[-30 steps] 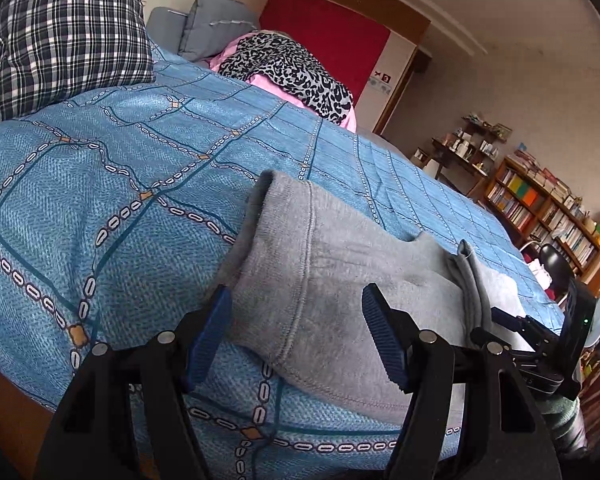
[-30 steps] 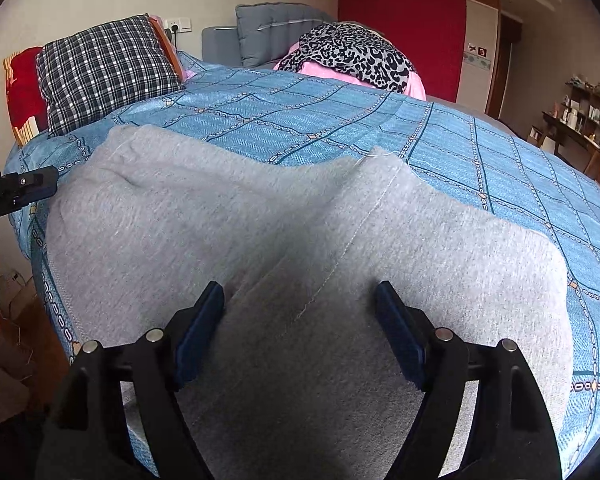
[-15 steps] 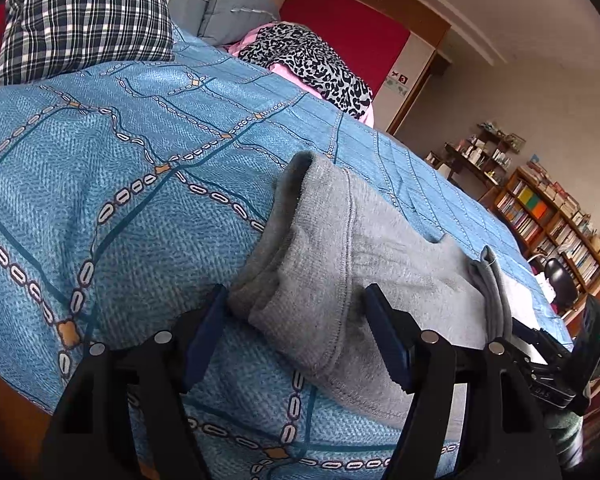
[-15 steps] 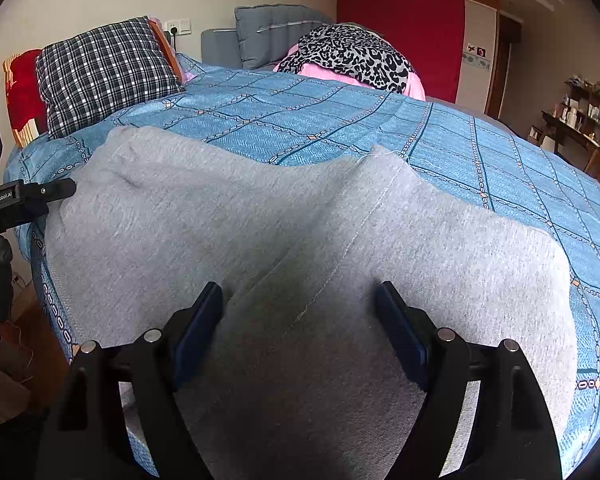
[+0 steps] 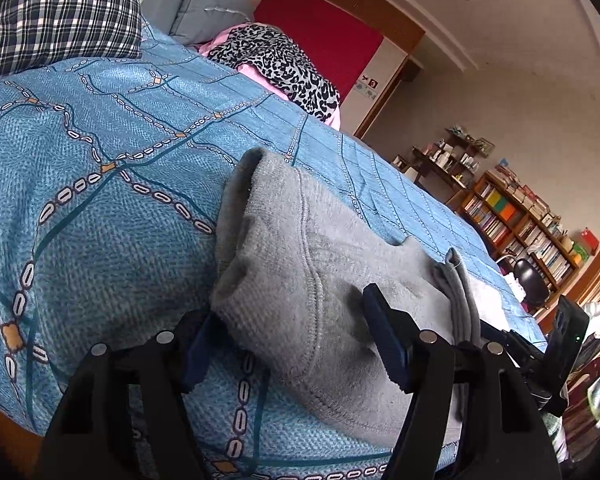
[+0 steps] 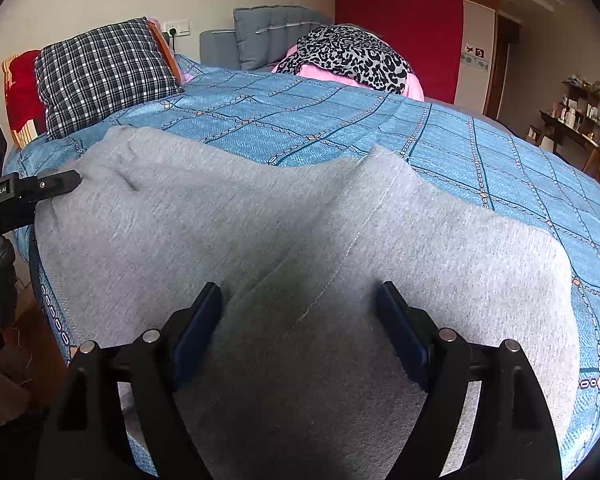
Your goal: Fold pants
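Grey pants (image 6: pixel 284 240) lie flat on the blue bedspread (image 6: pixel 480 152). Left hand-held gripper (image 5: pixel 288 336) has its jaws spread wide, straddling the leg cuff end (image 5: pixel 284 248); the fabric sits between its fingers, not pinched. Right hand-held gripper (image 6: pixel 300 320), jaws also wide, is low over the seat seam (image 6: pixel 356 236). Plaid pillow (image 6: pixel 100 72) is well beyond both.

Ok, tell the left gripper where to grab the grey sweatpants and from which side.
Grip the stitched leg cuff of the grey sweatpants, coming from the near bed edge. That hem lies bunched and raised off the blue bedspread, already between the open left gripper fingers.
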`<state>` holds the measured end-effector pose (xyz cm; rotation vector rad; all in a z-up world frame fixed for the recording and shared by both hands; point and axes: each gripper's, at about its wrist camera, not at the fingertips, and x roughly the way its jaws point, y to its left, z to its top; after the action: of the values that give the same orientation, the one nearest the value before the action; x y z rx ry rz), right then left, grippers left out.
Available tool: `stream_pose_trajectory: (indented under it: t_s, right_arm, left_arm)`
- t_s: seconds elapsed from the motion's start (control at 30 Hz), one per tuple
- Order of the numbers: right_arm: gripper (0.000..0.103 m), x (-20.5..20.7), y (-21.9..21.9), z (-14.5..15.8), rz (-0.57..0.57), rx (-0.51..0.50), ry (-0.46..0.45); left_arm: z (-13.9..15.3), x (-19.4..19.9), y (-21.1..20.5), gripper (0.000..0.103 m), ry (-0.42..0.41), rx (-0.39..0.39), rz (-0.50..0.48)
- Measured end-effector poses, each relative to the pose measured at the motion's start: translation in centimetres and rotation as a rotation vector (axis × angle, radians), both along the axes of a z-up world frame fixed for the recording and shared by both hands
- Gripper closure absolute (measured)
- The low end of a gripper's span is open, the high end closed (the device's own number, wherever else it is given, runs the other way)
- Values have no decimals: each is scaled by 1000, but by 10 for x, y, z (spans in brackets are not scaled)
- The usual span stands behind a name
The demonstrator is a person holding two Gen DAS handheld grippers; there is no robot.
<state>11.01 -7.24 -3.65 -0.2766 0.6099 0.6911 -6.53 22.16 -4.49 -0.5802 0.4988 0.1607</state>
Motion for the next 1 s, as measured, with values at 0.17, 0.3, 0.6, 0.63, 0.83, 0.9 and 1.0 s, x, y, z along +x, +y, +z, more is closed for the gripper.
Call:
stream_pose_trajectory:
  t_s: [0.17,0.3,0.6,0.63,0.83,0.9,1.0]
  right_arm:
    - [21,-1,0,0,-1,2,1]
    - [21,0,-1,1,-2,6,1]
    - [21,-4,-15,13,-7,93,33]
    - [21,-6,-19,15,-7,107,33]
    - [21,-17,-46,28,-35,175,4]
    - [21,-17,-57,30,-57,195,0]
    - [21,-14,-77,30,-101,226,5]
  left_arm:
    - [-8,7,10,50,3,-46,35]
    - [-4,13,8,66,5,-73,43]
    - [43,18,-23,70,-60,18,12]
    - [50,19,-29,70,-69,35,2]
    - [89,30,-80,71,-125,178,-82]
    - [98,35,-99,71,-141,206,-123]
    - [109,46,-126,72,-150,233,-188]
